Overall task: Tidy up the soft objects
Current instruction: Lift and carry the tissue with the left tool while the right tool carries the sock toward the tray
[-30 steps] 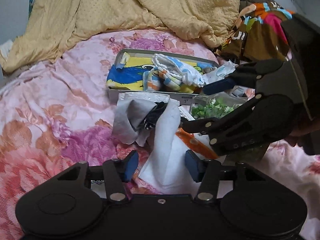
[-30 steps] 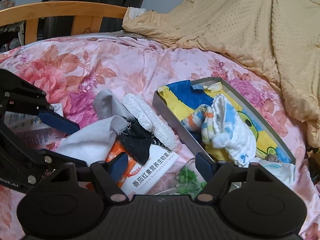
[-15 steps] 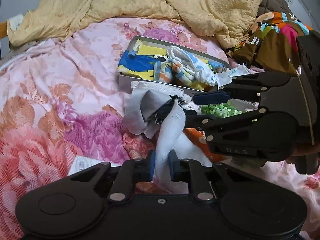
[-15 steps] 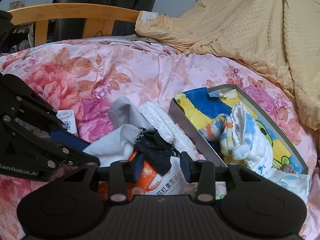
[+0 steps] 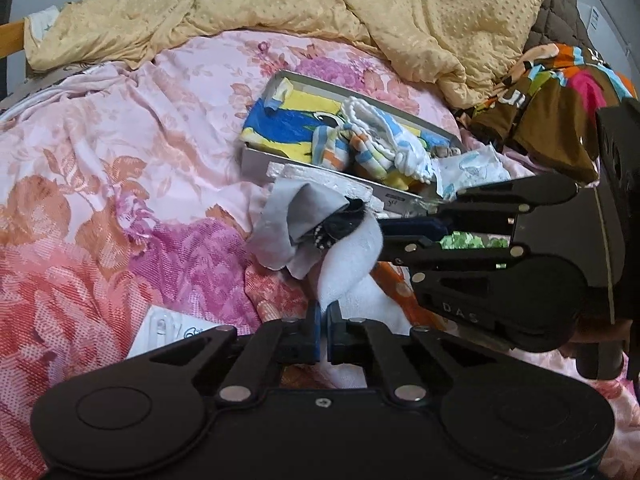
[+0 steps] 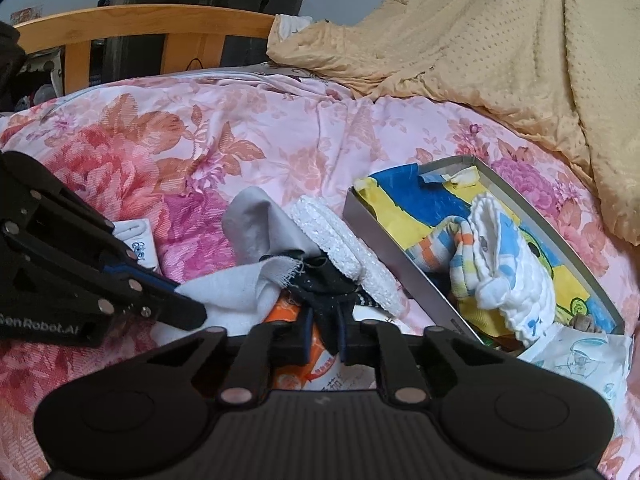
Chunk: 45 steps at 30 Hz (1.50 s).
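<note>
A heap of cloths lies on the flowered bedspread beside a grey tray (image 6: 400,276). My left gripper (image 5: 323,320) is shut on the lower end of a white cloth (image 5: 352,264), which rises to the heap. My right gripper (image 6: 326,336) has its jaws closing, with a black cloth (image 6: 328,292) pinched between the pads. A grey cloth (image 5: 288,216) is draped over the same heap. In the left wrist view the right gripper (image 5: 394,238) reaches in from the right. In the right wrist view the left gripper (image 6: 188,300) comes in from the left. The tray holds striped and white baby cloths (image 6: 496,264).
A white foam sheet (image 6: 344,248) leans on the tray's near wall. An orange packet (image 6: 288,312) lies under the cloths. A yellow blanket (image 6: 480,40) is piled at the back, a colourful garment (image 5: 560,92) at the right, and a wooden bed rail (image 6: 140,24) behind.
Both grippers went from wide open to closed: the left onto the white cloth, the right onto the black cloth. The white cloth is now drawn up into a narrow strip.
</note>
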Motion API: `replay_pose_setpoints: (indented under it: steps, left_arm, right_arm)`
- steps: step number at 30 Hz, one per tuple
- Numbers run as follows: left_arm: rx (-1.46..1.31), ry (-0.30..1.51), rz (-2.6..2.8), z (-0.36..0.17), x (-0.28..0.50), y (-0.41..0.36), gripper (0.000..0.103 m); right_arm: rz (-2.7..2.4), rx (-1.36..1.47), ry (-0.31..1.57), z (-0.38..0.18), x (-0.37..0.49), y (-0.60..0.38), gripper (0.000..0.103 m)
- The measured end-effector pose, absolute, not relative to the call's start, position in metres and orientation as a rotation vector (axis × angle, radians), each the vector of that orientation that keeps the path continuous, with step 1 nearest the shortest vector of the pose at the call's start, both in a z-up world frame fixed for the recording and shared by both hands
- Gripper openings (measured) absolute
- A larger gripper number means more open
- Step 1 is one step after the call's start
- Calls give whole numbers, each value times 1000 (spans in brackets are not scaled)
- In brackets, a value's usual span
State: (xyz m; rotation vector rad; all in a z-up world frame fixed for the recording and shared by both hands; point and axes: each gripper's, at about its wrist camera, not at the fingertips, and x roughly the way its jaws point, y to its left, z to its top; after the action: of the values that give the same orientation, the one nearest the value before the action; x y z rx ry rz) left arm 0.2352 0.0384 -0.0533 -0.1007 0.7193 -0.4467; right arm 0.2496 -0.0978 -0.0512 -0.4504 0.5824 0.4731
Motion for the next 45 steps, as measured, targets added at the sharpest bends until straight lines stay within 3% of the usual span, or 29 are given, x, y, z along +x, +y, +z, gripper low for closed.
replay_pose_setpoints:
  steps: [9,45]
  left_arm:
    - [-145,653,-364,-40,237,50,1]
    - [-161,490,-313,30,183,48,1]
  right_arm:
    - [418,-468,505,-44,237,-99,1]
    - [356,-363,274,36,148,-135,1]
